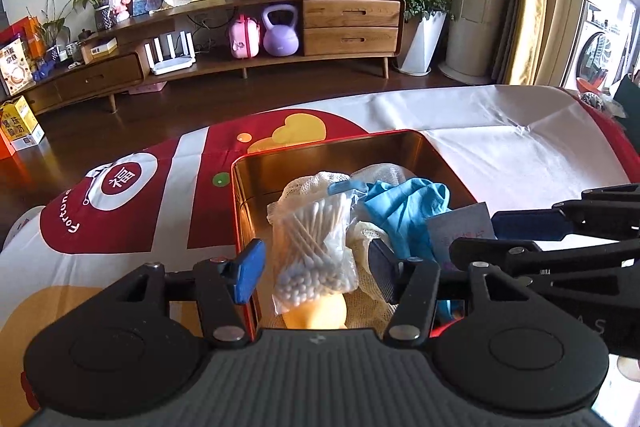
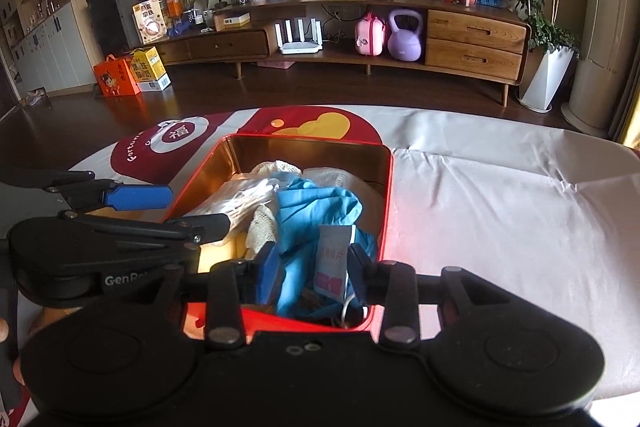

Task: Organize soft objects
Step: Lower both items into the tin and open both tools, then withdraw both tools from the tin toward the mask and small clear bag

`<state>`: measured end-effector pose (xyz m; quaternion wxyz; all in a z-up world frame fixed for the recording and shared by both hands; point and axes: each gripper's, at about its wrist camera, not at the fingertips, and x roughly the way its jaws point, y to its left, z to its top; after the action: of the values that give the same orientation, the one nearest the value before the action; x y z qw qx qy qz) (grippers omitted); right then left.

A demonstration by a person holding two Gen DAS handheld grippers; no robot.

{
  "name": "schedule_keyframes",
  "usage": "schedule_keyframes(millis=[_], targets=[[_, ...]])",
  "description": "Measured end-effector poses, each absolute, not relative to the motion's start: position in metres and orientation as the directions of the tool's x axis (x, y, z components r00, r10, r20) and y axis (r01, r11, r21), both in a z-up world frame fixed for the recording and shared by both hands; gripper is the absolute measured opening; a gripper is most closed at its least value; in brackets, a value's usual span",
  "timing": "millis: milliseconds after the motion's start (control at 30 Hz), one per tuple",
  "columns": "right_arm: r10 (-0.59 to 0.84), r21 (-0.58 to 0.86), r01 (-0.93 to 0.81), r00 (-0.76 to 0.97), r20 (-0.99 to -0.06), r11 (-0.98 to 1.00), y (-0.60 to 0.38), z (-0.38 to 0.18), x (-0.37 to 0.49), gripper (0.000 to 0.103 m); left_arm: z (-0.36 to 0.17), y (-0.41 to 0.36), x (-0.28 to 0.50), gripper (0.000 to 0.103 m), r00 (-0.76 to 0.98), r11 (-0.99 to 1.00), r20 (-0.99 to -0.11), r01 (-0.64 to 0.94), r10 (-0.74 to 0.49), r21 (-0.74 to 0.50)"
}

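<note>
A: Where are we?

B: Both grippers hang over the tin (image 1: 304,147), which sits on the cloth (image 1: 500,147). Our left gripper (image 1: 316,259) is spread wide around the swab bag (image 1: 316,251), not pinching it. Our right gripper (image 2: 312,263) is also parted, with a small packet (image 2: 332,259) standing between its fingers; we cannot tell if they touch it.

A: And the soft things?

B: All in the tin: blue glove (image 2: 316,211), white mesh (image 1: 380,171), swabs.

A: Which step?

B: Likely settling the last pieces. Next, we judge, we lift both grippers straight out without snagging anything.
</note>
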<state>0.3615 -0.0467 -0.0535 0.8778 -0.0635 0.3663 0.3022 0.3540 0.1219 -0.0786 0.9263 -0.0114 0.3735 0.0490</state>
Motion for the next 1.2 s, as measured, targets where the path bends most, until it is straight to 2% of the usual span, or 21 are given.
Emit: schedule_keyframes(millis=[200,533,800,867,967,1200], targets=[[0.497,0.110,-0.585,0.558,-0.665,0.804,-0.056,-0.034,0.341,0.042,-0.060,0.118,0.331,0.056,0.724,0.994,-0.684,-0.104,0.088,0.018],[0.516,0.104,-0.591,0.587,-0.624,0.800,-0.078,-0.004,0.296,0.058,-0.029,0.107,0.283,0.057,0.748,0.996,-0.660,-0.090,0.066,-0.002],[0.522,0.107,-0.582,0.613,-0.594,0.806,-0.101,0.010,0.262,0.064,-0.016,0.098,0.242,0.057,0.764,0.997,-0.644,-0.073,0.038,-0.027],[0.527,0.116,-0.582,0.612,-0.590,0.805,-0.107,0.012,0.255,0.069,-0.013,0.096,0.231,0.057,0.769,0.997,-0.639,-0.066,0.031,-0.030],[0.534,0.123,-0.584,0.612,-0.583,0.803,-0.115,0.013,0.243,0.074,-0.011,0.094,0.216,0.068,0.777,0.998,-0.629,-0.061,0.028,-0.031],[0.535,0.136,-0.578,0.606,-0.588,0.804,-0.132,0.006,0.217,0.083,-0.018,0.092,0.187,0.069,0.774,0.997,-0.633,-0.057,0.016,-0.044]])
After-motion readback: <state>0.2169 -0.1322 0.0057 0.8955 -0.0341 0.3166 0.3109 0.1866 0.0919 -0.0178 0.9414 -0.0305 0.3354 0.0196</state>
